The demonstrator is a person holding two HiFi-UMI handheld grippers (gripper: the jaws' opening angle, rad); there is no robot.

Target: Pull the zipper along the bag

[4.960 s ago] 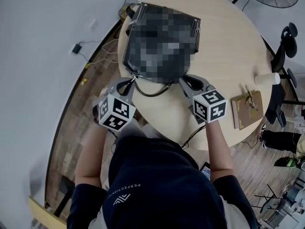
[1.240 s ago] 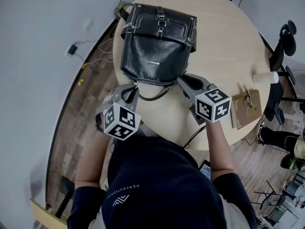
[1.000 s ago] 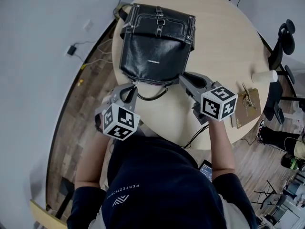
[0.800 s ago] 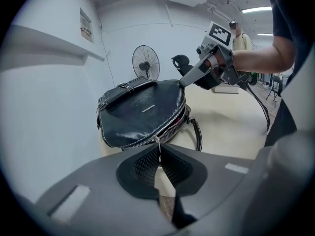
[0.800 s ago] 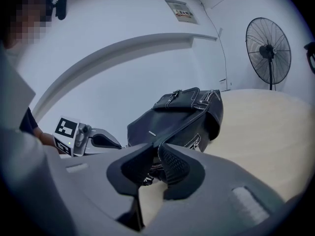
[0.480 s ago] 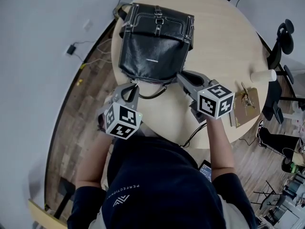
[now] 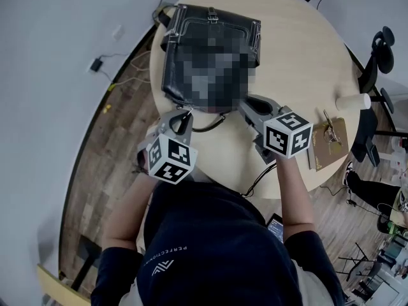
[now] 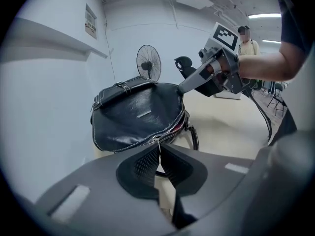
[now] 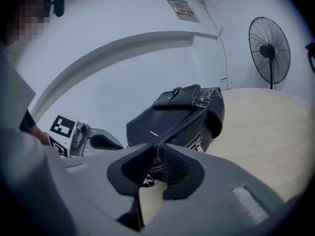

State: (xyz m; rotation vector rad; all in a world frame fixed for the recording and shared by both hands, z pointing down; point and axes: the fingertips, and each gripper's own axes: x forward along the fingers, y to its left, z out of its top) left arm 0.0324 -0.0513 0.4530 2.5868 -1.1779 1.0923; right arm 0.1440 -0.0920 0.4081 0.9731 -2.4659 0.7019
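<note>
A black leather bag (image 7: 210,14) lies on the round wooden table (image 7: 306,75), its zipped edge toward me. In the left gripper view the bag (image 8: 138,114) fills the middle. My left gripper (image 8: 156,145) is shut on the silver zipper pull at the bag's near left corner. To the right of the slider the zip gapes and shows a reddish lining (image 8: 184,125). My right gripper (image 9: 156,150) is shut on the bag's edge by the zip's other end. In the head view the left gripper (image 7: 183,112) and right gripper (image 7: 245,102) flank the bag's strap loop (image 7: 207,125).
A paper cup (image 7: 357,102) and a brown book with keys on it (image 7: 330,144) sit on the table's right side. A cable hangs off the near edge (image 7: 258,174). A standing fan (image 9: 269,50) is beyond the table, and an office chair (image 7: 382,62) stands at the right.
The left gripper has crept a little to the right along the bag's near edge. The right gripper has stayed where it was, and the bag has not shifted.
</note>
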